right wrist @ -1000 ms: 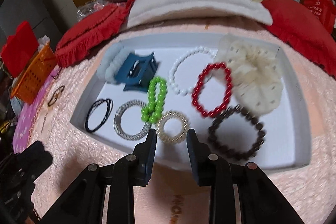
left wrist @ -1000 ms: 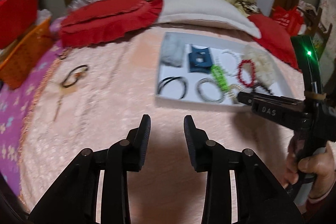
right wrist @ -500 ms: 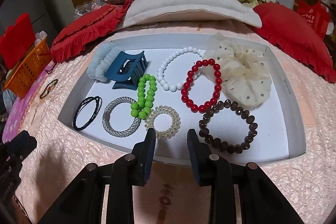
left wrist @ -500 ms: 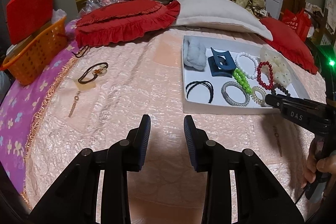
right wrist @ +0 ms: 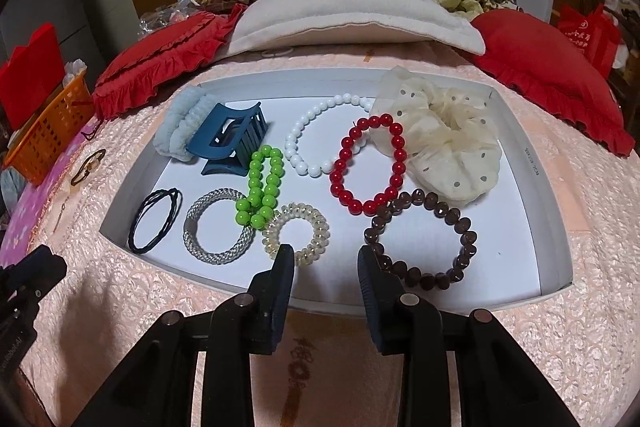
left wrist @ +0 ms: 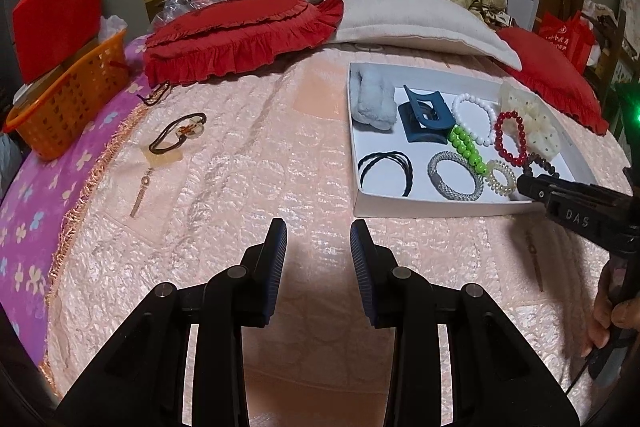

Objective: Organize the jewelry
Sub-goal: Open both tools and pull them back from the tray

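Both grippers empty, jaws apart: right gripper [right wrist: 325, 267] over tray [right wrist: 556, 227] edge (near spiral tie [right wrist: 296, 233]), left gripper [left wrist: 318, 247] over bedspread.

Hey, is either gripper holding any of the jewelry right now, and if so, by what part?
Nothing is held. The left gripper is open over bare bedspread; the right gripper is open just above the white tray's near edge, nothing between its fingers.

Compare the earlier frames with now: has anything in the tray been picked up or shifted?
Nothing was taken or released. Both tongs, left and right, remain empty and apart, the right poised at the white tray's near edge. Only the camera views shifted slightly. The spiral hair tie, brown bead bracelet and other pieces lie as before.
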